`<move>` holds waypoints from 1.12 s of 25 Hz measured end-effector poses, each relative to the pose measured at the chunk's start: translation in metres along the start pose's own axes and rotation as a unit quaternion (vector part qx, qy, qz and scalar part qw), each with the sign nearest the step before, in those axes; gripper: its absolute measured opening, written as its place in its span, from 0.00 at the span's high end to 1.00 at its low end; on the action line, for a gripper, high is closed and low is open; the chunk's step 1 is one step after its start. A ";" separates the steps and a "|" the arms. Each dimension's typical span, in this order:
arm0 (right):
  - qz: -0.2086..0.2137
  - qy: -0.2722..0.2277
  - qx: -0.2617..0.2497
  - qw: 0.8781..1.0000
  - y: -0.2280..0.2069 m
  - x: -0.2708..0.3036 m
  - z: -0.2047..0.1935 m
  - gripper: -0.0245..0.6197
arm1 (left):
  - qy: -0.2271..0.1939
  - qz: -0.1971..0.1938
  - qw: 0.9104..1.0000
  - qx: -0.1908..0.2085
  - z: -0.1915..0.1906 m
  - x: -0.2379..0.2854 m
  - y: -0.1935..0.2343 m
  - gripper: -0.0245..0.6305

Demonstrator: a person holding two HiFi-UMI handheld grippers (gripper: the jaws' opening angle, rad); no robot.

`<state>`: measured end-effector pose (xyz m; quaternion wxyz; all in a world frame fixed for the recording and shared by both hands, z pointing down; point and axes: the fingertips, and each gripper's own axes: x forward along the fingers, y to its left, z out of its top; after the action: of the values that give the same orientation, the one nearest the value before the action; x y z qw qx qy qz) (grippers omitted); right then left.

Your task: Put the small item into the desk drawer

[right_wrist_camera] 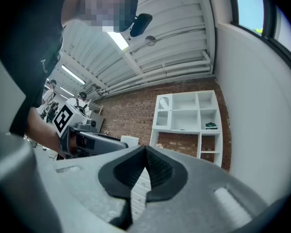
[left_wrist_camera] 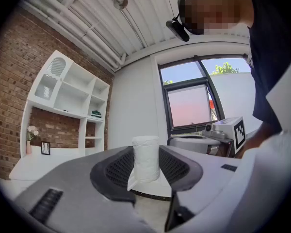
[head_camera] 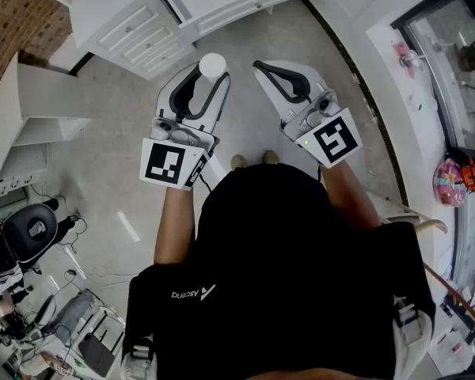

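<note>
The small item is a white roll (head_camera: 212, 66), standing upright between the black pads of my left gripper (head_camera: 206, 81), which is shut on it. The left gripper view shows the roll (left_wrist_camera: 145, 158) pinched at the tips of the left gripper (left_wrist_camera: 145, 169). My right gripper (head_camera: 259, 67) is held beside it, jaws shut with nothing between them; its pads meet at the tip of the right gripper (right_wrist_camera: 144, 155). The white desk with panelled drawers (head_camera: 138, 26) stands ahead on the floor, its drawers closed. In the right gripper view the drawer fronts (right_wrist_camera: 138, 188) show through the gap under the pads.
A white shelf unit (left_wrist_camera: 63, 96) stands against the brick wall, with the same shelf unit (right_wrist_camera: 186, 113) in the right gripper view. A window (left_wrist_camera: 191, 103) is on the right wall. Chairs and cables (head_camera: 32, 236) clutter the floor at left. Another white shelf (head_camera: 32, 109) lies at left.
</note>
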<state>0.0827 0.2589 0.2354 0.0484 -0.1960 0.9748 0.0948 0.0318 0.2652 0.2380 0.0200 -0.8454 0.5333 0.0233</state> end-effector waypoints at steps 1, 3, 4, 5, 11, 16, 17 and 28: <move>-0.001 -0.001 0.001 1.000 -0.001 -0.001 -0.001 0.96 | 0.000 0.000 1.000 0.000 -0.002 0.001 -0.001 0.72; -0.002 -0.004 0.004 1.000 -0.003 -0.003 -0.002 0.96 | -0.001 0.001 1.000 -0.001 -0.004 0.003 -0.001 0.72; -0.003 -0.006 0.006 1.000 -0.004 -0.003 -0.001 0.96 | -0.002 0.002 1.000 -0.001 -0.004 0.002 -0.001 0.72; -0.004 -0.008 0.007 1.000 -0.004 -0.003 0.001 0.96 | -0.003 0.002 1.000 -0.001 -0.002 0.002 -0.001 0.72; -0.007 -0.008 -0.007 1.000 -0.001 0.007 -0.001 0.96 | -0.005 0.001 1.000 -0.006 -0.004 -0.003 0.011 0.72; -0.008 -0.009 -0.022 1.000 0.005 0.028 -0.009 0.96 | -0.009 -0.001 1.000 -0.007 -0.009 -0.011 0.034 0.72; -0.008 -0.009 -0.025 1.000 0.007 0.034 -0.011 0.96 | -0.010 -0.002 1.000 -0.007 -0.010 -0.013 0.040 0.72; -0.026 0.002 -0.024 0.999 0.023 0.067 -0.022 0.96 | -0.020 -0.016 1.000 -0.014 -0.020 -0.032 0.077 0.72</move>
<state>0.0112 0.2506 0.2523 0.0439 -0.2224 0.9670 0.1161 -0.0510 0.2594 0.2593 0.0190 -0.8534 0.5188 0.0469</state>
